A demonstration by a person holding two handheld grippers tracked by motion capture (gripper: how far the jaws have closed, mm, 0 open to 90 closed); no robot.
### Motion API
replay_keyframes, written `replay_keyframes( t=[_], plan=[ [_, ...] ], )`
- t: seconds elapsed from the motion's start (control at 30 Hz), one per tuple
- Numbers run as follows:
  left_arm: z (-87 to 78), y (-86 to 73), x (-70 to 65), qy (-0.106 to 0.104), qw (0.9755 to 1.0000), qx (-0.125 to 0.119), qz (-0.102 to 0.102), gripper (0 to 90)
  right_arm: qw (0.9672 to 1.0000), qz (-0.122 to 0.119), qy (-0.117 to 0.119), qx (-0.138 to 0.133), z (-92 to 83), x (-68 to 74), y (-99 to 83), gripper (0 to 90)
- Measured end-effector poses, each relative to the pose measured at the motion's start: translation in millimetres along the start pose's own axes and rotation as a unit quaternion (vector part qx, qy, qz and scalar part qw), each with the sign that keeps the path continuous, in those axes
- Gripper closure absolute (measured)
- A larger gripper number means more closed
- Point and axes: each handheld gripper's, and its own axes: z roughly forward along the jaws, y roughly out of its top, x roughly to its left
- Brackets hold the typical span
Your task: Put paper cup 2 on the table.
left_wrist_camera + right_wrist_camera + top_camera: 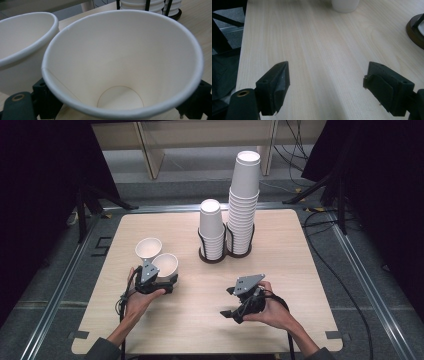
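Two white paper cups stand mouth-up at the table's left: one (148, 248) farther back, one (167, 264) nearer. My left gripper (168, 277) is open, its jaws spread wide on either side of the nearer cup (120, 57). In the left gripper view (122, 102) that cup stands round and undented between the black fingers (46, 98), and the other cup (22, 45) is just to its left. My right gripper (228, 302) lies in a hand near the front middle, pointing left. Its jaws (325, 87) are open over bare wood with nothing between them.
A black wire holder (220, 256) at the table's centre back carries a short stack (211, 227) and a tall stack (244, 200) of inverted cups. The wooden table (280, 270) has rounded corners. Cables and dark stands lie beyond its edges.
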Motion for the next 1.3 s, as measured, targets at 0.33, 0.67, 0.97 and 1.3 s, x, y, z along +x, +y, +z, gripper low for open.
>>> replay_keyframes(
  t=[0.33,0.67,0.97,1.3],
  plan=[
    [-3.9,-9.7,2.4,-0.004,0.9997,0.021,-0.009,14.2,1.0000,-0.001,0.002,0.002,-1.9,1.7,-3.8,20.4],
    [-18.0,-19.6,2.7,-0.010,0.9994,0.028,-0.018,14.3,1.0000,0.006,-0.002,0.001,-4.4,1.7,-8.3,20.6],
    [-38.8,-26.6,-1.0,-0.006,0.9989,0.030,-0.035,14.3,0.9995,0.023,-0.020,-0.006,-7.3,-3.0,-14.4,20.2],
    [-64.3,-26.0,-18.1,-0.033,0.9989,0.004,-0.034,14.3,0.9972,0.055,-0.041,-0.032,-18.1,-8.4,-21.1,20.2]
  ],
)
